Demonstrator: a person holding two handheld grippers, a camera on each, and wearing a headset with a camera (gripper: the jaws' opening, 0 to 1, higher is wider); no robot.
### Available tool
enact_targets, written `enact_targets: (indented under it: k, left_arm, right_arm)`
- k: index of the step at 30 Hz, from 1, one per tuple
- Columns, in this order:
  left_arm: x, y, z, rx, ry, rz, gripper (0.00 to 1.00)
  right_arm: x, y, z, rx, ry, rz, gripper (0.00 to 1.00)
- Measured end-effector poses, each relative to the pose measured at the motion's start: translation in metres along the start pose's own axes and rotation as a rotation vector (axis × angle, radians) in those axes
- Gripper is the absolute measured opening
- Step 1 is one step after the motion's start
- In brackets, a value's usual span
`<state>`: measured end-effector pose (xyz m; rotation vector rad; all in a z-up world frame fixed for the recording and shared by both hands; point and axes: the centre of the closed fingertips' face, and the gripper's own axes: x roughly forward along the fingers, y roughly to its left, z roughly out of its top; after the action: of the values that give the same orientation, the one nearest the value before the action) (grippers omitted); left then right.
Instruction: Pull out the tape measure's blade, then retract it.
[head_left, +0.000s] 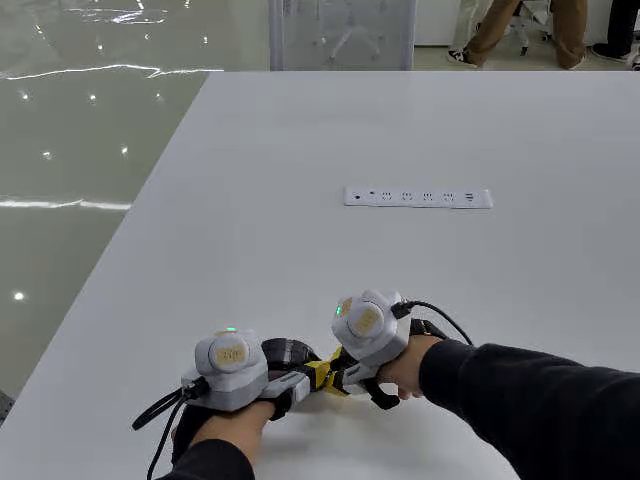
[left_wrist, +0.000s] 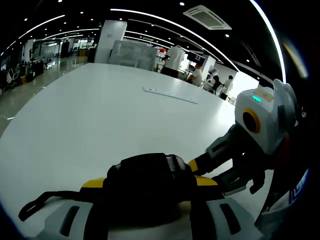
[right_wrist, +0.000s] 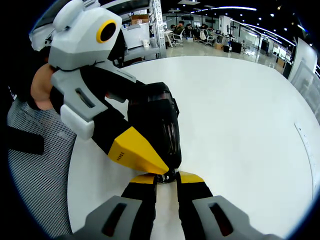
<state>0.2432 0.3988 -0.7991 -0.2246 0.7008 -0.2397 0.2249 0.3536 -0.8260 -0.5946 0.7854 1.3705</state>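
A black and yellow tape measure (head_left: 289, 353) lies low on the white table (head_left: 400, 130) near its front edge. My left gripper (head_left: 292, 386) is shut on the case from the left; in the left gripper view the case (left_wrist: 150, 182) sits between its jaws. My right gripper (head_left: 336, 379) meets it from the right. In the right gripper view the yellow-tipped fingers (right_wrist: 142, 179) are pinched on the small metal blade hook (right_wrist: 167, 175) at the mouth of the tape measure (right_wrist: 155, 125). No length of blade shows between hook and case. The right gripper (left_wrist: 202, 172) also enters the left gripper view.
A white power strip (head_left: 418, 198) lies across the middle of the table, also in the left gripper view (left_wrist: 170, 95). The table's left edge drops to a glossy floor (head_left: 70, 150). People (head_left: 520, 25) stand beyond the far edge.
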Motion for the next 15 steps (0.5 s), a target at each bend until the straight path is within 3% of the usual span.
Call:
enact_targets:
  k: [15]
  left_arm:
    - [-0.0004, -0.0004, -0.0001, 0.000, -0.003, 0.002, 0.61]
  right_arm:
    - [0.0006, -0.0008, 0.0004, -0.009, -0.006, -0.004, 0.12]
